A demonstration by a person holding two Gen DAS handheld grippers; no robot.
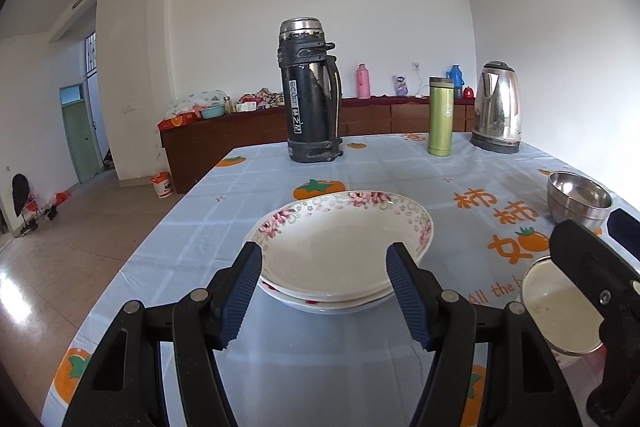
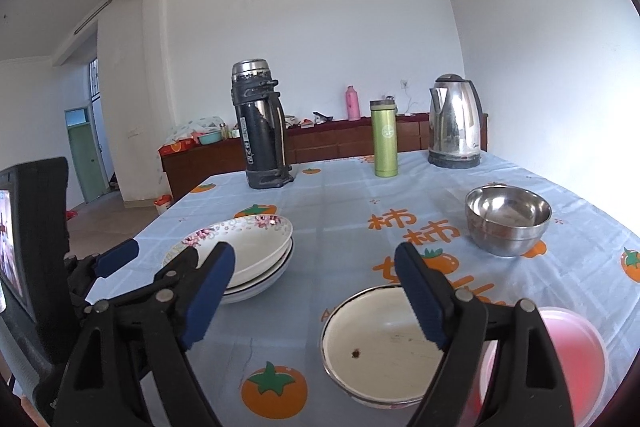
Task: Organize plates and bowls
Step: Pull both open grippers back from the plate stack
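Observation:
A stack of white floral plates (image 1: 340, 247) sits on the table, also in the right wrist view (image 2: 248, 255). My left gripper (image 1: 324, 291) is open and empty, its jaws spread just short of the stack's near rim. A white enamel bowl (image 2: 380, 347) lies in front of my right gripper (image 2: 316, 299), which is open and empty above the bowl's left rim. The bowl shows in the left wrist view (image 1: 560, 311). A steel bowl (image 2: 508, 221) stands further right, also in the left wrist view (image 1: 578, 199). A pink bowl (image 2: 576, 363) sits at the lower right.
At the table's far side stand a black thermos (image 1: 310, 95), a green flask (image 1: 440, 117) and a steel kettle (image 1: 498, 107). A wooden sideboard (image 1: 240, 143) with clutter runs along the back wall. The table's left edge drops to the floor (image 1: 80, 247).

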